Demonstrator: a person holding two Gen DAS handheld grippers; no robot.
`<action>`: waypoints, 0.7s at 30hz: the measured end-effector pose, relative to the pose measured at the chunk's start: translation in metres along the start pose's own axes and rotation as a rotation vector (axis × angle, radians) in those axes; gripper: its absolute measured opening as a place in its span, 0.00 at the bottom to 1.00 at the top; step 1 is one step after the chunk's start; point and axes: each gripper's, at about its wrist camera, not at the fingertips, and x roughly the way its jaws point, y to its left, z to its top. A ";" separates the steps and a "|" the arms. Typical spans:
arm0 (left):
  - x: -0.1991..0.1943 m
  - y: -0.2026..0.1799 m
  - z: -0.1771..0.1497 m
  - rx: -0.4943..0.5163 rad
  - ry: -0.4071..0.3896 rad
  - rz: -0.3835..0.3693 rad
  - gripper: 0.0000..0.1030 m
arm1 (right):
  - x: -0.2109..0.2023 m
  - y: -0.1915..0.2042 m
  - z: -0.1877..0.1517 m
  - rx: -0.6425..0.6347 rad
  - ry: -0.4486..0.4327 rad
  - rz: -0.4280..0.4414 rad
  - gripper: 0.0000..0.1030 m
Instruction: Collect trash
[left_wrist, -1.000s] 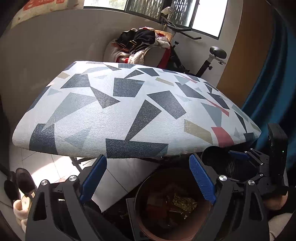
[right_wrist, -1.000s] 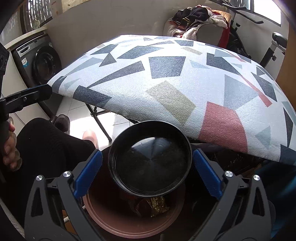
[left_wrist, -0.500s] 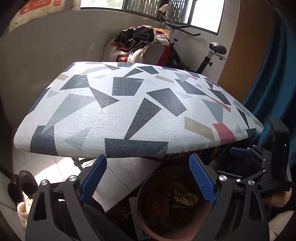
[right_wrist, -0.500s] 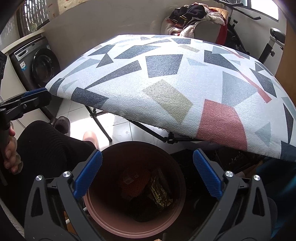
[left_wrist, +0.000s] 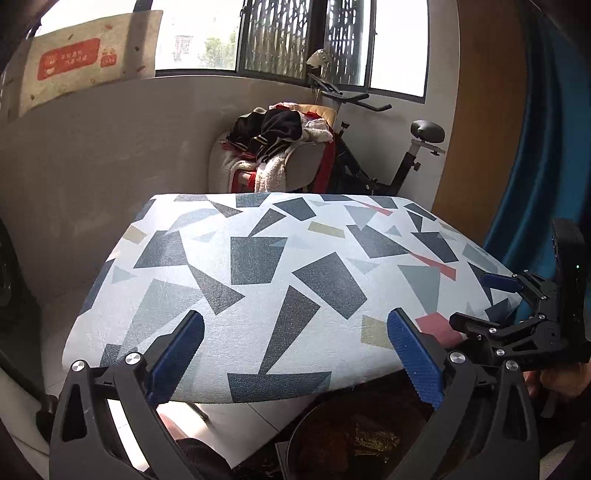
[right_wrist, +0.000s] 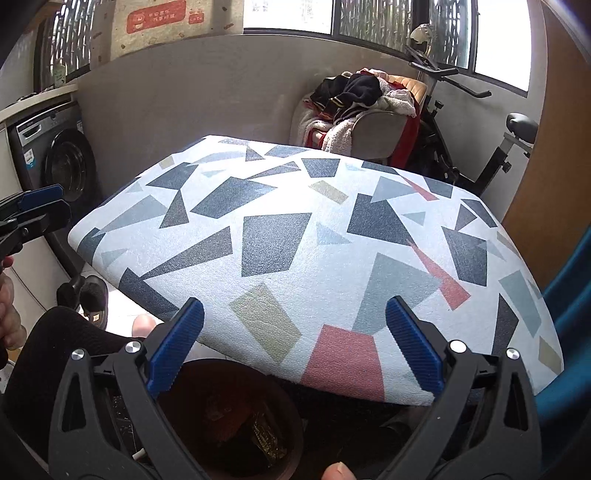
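Both your grippers are empty and raised near the front edge of the table (left_wrist: 258, 280): the left gripper (left_wrist: 295, 354) has its jaws spread wide w/ nothing between them, and the right gripper (right_wrist: 295, 343) is the same, jaws wide apart, holding nothing. The trash bin (right_wrist: 236, 424), a brown round tub, sits on the floor below the table's near edge, partly tucked under it; you can see wrappers (right_wrist: 266, 439) inside, incl. a gold foil one (left_wrist: 373, 441) in the left view. The patterned tabletop shows no loose trash in either view, so my read is you're between pickups, or the collecting is about done. Next move, as I judge it: scan the tabletop and the floor round the bin for anything left; parts of the floor are hidden by the table, your legs and the grippers, so I can't tell what's there. If you find an item, come down w/ jaws apart, pinch it, then carry it over the bin's mouth before letting go. Mind the table edge overhanging the bin; it narrows your drop path.
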 end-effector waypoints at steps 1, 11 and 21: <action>-0.004 -0.003 0.010 0.009 -0.022 0.011 0.94 | -0.005 -0.004 0.009 0.005 -0.014 -0.009 0.94; -0.036 -0.027 0.077 0.069 -0.137 0.046 0.94 | -0.052 -0.023 0.066 0.035 -0.112 -0.042 0.94; -0.042 -0.027 0.086 0.061 -0.104 0.134 0.94 | -0.072 -0.023 0.076 0.035 -0.146 -0.032 0.94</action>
